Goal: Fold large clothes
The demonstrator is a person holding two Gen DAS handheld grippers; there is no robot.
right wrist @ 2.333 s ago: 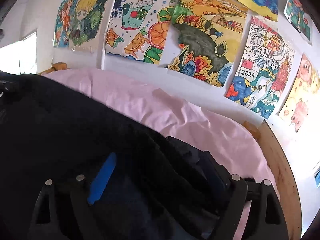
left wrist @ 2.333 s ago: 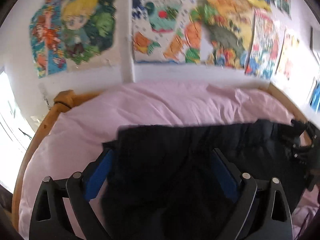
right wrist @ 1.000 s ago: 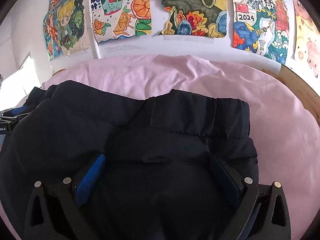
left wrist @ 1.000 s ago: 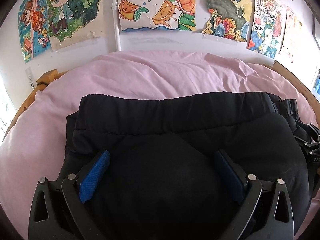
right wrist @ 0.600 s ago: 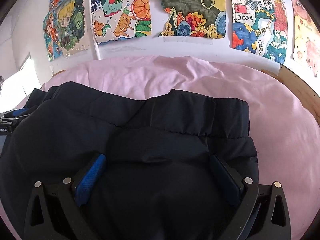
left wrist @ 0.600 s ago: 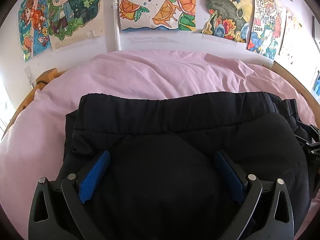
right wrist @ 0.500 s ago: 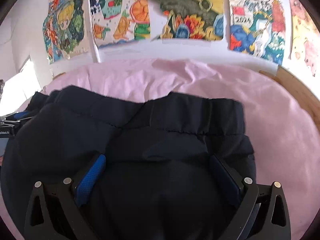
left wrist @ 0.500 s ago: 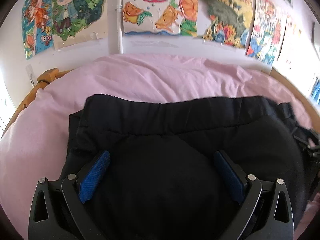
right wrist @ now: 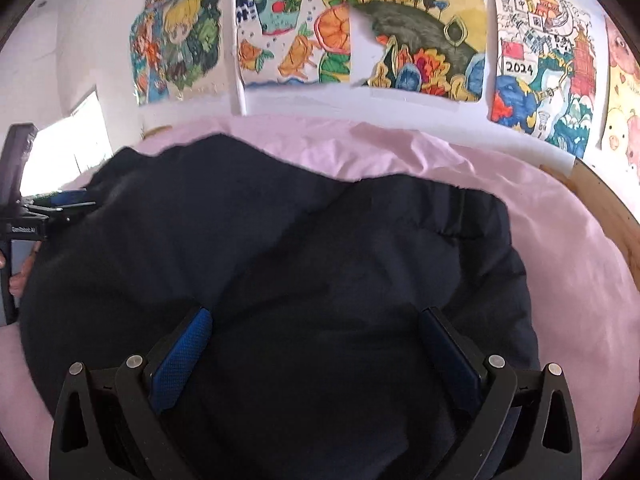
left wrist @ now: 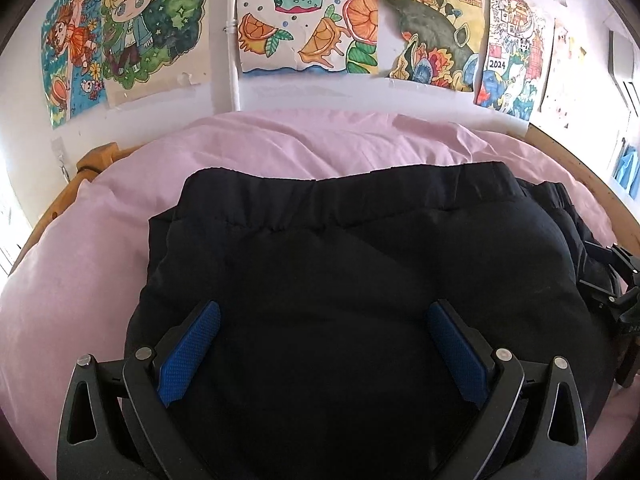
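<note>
I see my left gripper (left wrist: 322, 350) at the bottom of its frame, jaws spread wide, gripping nothing, black padded garment (left wrist: 360, 280) between the blue pads (left wrist: 188, 354). My right gripper (right wrist: 316, 354) stands likewise, wide apart over the same fabric. The garment lies mid-frame on the pink bed (left wrist: 320, 144). Drawings (left wrist: 304, 16) fill the upper frame.

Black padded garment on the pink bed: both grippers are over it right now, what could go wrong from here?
1. The black garment looks puffy; with the left gripper and right gripper both open, the fold may spring back.
2. An extra layer pokes out at the right edge, so the stack may end up uneven.
3. The pink sheet is wrinkled and could get pinched on regrasping.
</note>
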